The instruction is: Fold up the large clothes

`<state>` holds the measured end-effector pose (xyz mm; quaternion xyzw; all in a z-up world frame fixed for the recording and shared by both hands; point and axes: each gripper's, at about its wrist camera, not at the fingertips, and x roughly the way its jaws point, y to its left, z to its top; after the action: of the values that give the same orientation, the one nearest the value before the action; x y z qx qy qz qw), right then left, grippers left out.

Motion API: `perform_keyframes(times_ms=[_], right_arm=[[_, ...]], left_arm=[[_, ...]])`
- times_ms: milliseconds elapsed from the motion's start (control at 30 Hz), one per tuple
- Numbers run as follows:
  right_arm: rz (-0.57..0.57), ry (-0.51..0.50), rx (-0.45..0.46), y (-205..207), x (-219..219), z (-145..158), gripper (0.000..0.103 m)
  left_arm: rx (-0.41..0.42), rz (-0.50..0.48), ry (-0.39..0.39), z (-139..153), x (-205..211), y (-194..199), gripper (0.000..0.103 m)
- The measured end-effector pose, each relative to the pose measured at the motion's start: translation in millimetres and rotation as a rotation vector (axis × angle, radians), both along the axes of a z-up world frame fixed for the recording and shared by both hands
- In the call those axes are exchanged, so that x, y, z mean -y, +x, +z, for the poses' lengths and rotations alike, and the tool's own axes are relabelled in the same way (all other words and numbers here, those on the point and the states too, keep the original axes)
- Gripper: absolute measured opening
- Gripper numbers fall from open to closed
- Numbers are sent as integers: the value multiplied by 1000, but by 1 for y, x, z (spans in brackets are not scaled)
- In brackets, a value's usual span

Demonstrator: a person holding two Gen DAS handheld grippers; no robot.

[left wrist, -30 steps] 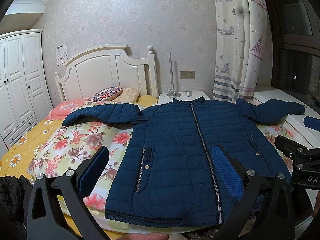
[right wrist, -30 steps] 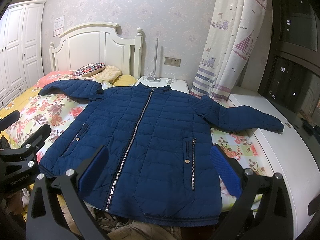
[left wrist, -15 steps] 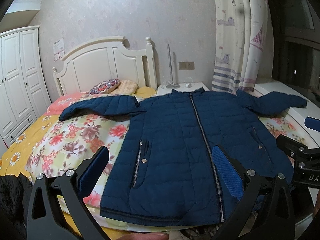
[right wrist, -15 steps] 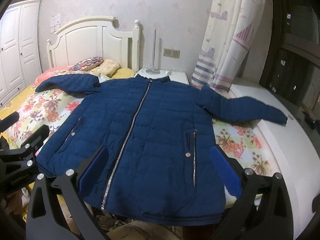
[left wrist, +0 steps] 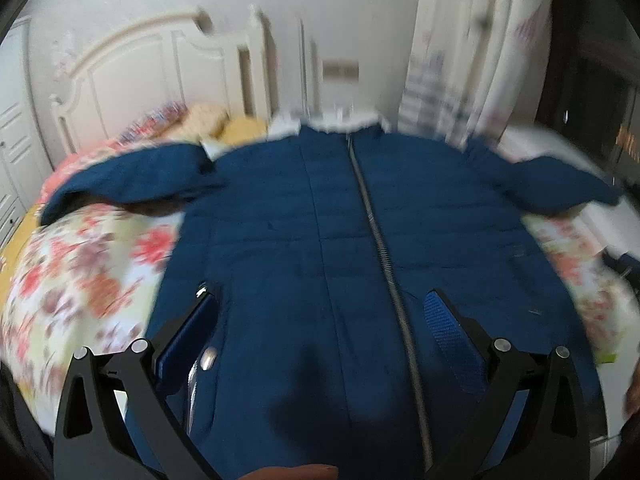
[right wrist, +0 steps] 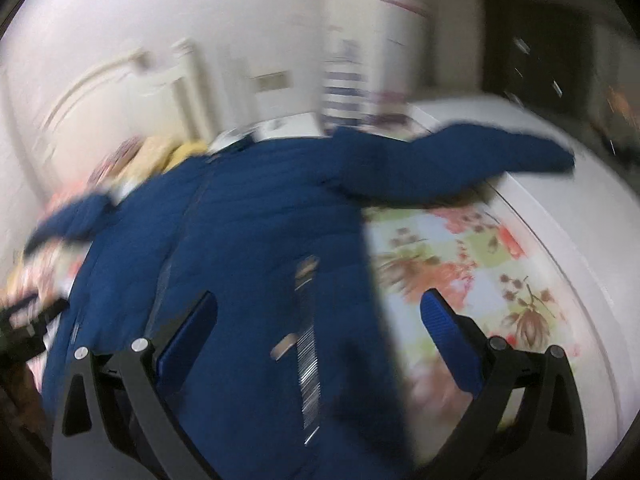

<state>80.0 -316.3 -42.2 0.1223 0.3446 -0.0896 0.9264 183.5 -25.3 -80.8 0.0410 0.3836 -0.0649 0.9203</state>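
Observation:
A navy quilted jacket lies flat and zipped on a floral bed, sleeves spread to both sides. My left gripper is open and empty, low over the jacket's lower front, left of the zip. The jacket also shows in the right wrist view. My right gripper is open and empty, over the jacket's right side by the pocket zip. The right sleeve stretches onto a white ledge. Both views are motion-blurred.
The floral bedspread shows on both sides of the jacket. A white headboard, pillows, a nightstand and a curtain stand behind. A white ledge runs along the bed's right.
Both grippers have moved forward and down toward the jacket, which now fills more of each view. The right gripper has swung to the right. Both stay open.

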Motion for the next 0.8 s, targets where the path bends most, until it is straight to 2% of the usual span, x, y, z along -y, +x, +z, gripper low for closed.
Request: perform_keyframes(times_ms=[67, 133, 267, 367, 400, 467, 533, 600, 667, 700, 733, 800], right_arm=[[-78, 73, 16, 23, 46, -12, 101], [-143, 148, 43, 52, 92, -26, 101], [-238, 210, 58, 109, 156, -48, 101], [-320, 232, 26, 144, 186, -63, 101], [-341, 248, 10, 152, 194, -68, 101], [-379, 267, -7, 169, 209, -77, 101], [-421, 270, -18, 182, 221, -84, 98], [-434, 284, -7, 192, 225, -87, 83], [-438, 222, 17, 199, 216, -78, 41], [-436, 192, 44, 201, 211, -71, 30], [-416, 134, 89, 204, 197, -58, 12], [-342, 0, 140, 214, 156, -32, 10]], left_arm=[[-58, -9, 49, -19, 5, 51, 99], [-84, 38, 98, -33, 4, 96, 99], [-145, 96, 101, -59, -13, 158, 99], [-192, 135, 79, -79, -29, 179, 99], [-205, 130, 48, -87, -35, 182, 99], [-166, 113, 13, -88, -41, 180, 99], [-149, 91, 21, -90, -40, 178, 99], [-143, 90, 22, -91, -41, 180, 99], [-141, 91, 19, -91, -42, 180, 99], [-141, 91, 20, -91, -41, 180, 99], [-141, 91, 20, -91, -40, 179, 99], [-140, 92, 21, -91, -39, 179, 99]])
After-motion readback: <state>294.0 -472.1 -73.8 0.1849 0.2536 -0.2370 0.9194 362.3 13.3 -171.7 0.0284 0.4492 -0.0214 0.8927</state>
